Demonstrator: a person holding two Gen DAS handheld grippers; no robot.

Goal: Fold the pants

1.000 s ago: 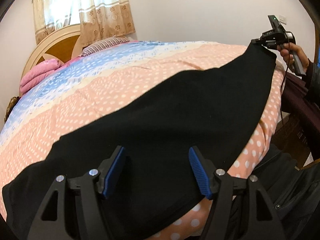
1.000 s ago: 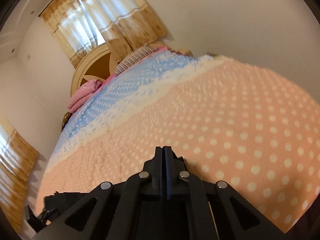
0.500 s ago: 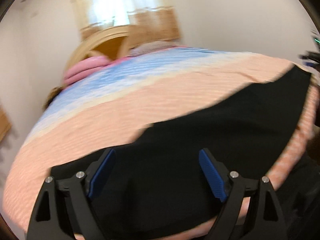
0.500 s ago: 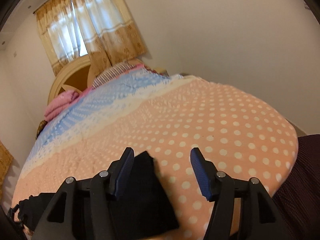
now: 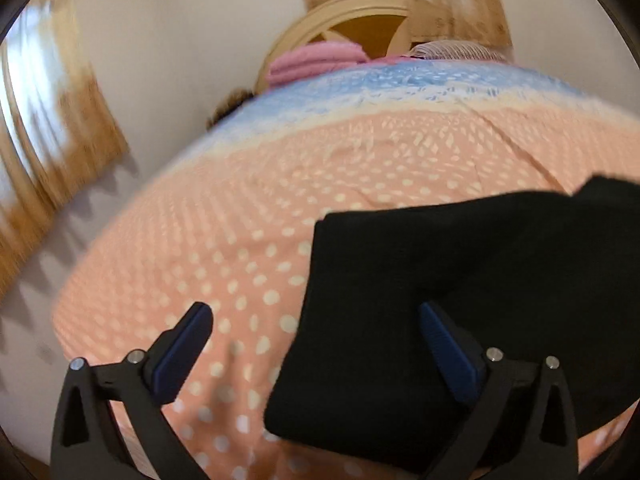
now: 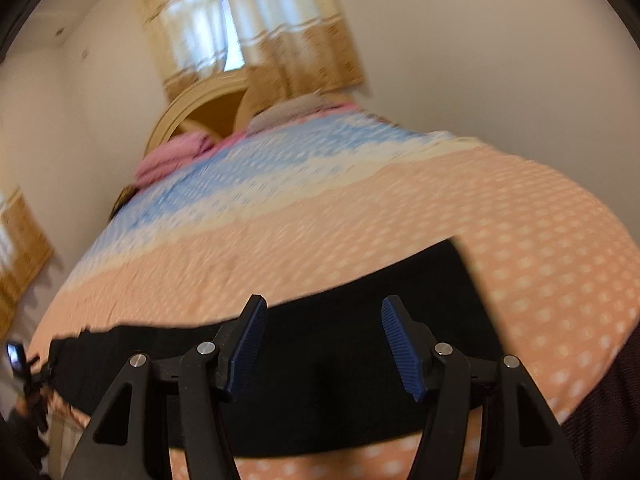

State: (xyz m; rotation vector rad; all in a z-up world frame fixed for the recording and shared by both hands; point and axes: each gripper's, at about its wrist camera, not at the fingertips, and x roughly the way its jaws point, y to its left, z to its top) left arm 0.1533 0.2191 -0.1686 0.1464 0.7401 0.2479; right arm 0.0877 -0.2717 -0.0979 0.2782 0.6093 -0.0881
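The black pants (image 5: 460, 300) lie flat along the near side of the bed. In the left wrist view their end edge runs down the middle of the picture. My left gripper (image 5: 316, 320) hovers over that end, its jaws opening wide, one finger over the bedspread and the other over the cloth, neither pad pressing on it. In the right wrist view the pants (image 6: 340, 380) stretch as a long dark band from the left edge to a corner at the right. My right gripper (image 6: 322, 312) stands open just above the band, with nothing pinched.
A peach bedspread with white dots (image 5: 240, 240) covers the bed, with a blue band further back. At the head are a pale wooden headboard (image 5: 360, 28), a pink blanket (image 5: 316, 60) and a striped pillow. Curtains hang behind. Dark maroon cloth (image 6: 608, 420) lies past the bed's right edge.
My right gripper has opened and let go of the pants' corner, then drawn back over the cloth. My left gripper has swung left to the pants' end with its jaws spreading wider.
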